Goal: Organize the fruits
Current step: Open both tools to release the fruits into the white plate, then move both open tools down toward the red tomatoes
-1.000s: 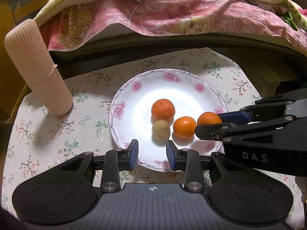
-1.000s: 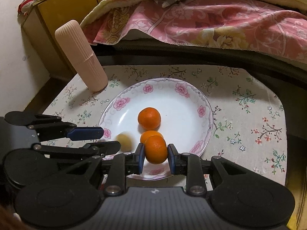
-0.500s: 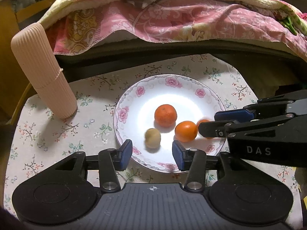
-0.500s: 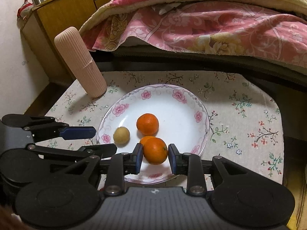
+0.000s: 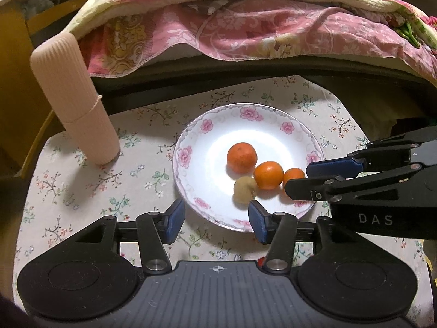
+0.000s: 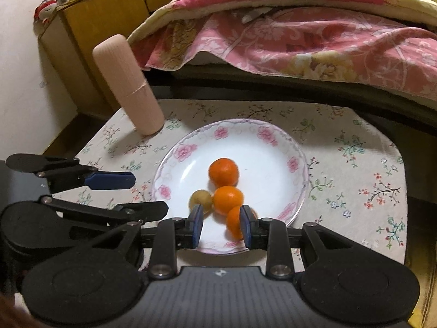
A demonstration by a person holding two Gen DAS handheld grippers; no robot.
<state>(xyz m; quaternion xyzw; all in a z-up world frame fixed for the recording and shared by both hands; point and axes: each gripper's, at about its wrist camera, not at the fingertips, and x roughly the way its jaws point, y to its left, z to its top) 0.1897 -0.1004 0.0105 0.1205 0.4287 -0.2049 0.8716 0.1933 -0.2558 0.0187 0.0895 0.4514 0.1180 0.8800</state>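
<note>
A white plate with pink flowers (image 5: 191, 161) (image 6: 273, 142) holds three oranges and a small yellowish fruit (image 5: 244, 190) (image 6: 200, 199). One orange (image 5: 241, 157) (image 6: 223, 171) lies at the centre, a second (image 5: 268, 175) (image 6: 228, 200) beside it. The third orange (image 5: 293, 175) (image 6: 233, 222) lies on the plate by my right gripper's right finger. My right gripper (image 6: 221, 225) (image 5: 296, 177) is open over the plate's near rim. My left gripper (image 5: 215, 220) (image 6: 150, 192) is open and empty at the plate's near edge.
A tall ribbed pink cylinder (image 5: 73, 98) (image 6: 128, 84) stands at the back left of the floral tablecloth (image 5: 82, 186). A bed with a pink floral quilt (image 5: 259, 27) overhangs the far edge. A wooden cabinet (image 6: 90, 27) is at the left.
My right gripper has opened and let go of the orange, which now rests on the plate. Both grippers have drawn back; the left jaws have widened. The yellowish fruit has rolled toward the oranges.
</note>
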